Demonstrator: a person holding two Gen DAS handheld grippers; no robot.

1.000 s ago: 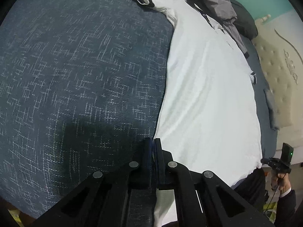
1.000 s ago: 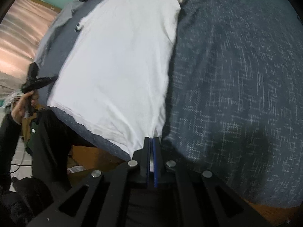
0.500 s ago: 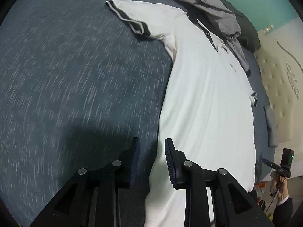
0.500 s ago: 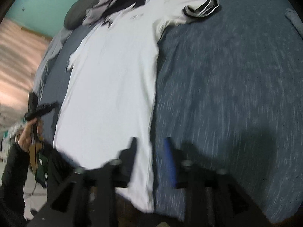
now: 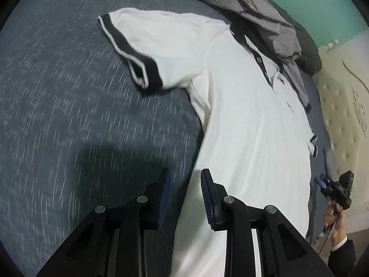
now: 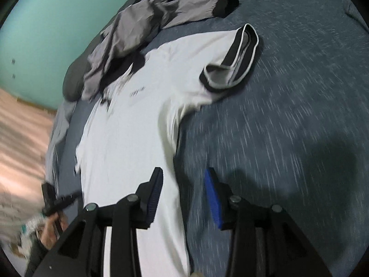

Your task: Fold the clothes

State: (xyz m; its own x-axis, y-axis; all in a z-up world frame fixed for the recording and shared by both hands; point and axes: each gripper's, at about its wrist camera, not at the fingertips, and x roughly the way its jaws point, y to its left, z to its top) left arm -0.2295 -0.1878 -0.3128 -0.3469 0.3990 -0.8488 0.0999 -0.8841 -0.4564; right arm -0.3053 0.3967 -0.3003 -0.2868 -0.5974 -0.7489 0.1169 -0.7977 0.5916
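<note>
My white black-trimmed polo shirt (image 5: 242, 120) lay flat, unfolded, on the blue bed (image 5: 69, 92); left gripper (image 5: 184, 198) and right gripper (image 6: 184, 196) gaped empty.

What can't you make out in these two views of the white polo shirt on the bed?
- Polo shirt hem: both wrist views, cut off by the bottom edge behind the open left gripper and right gripper.
- Collar back: left view, under the grey jacket.
- Chest logo: right view, motion-blurred; too small in the left.
- Far sleeve: left view, only its cuff shows.
</note>
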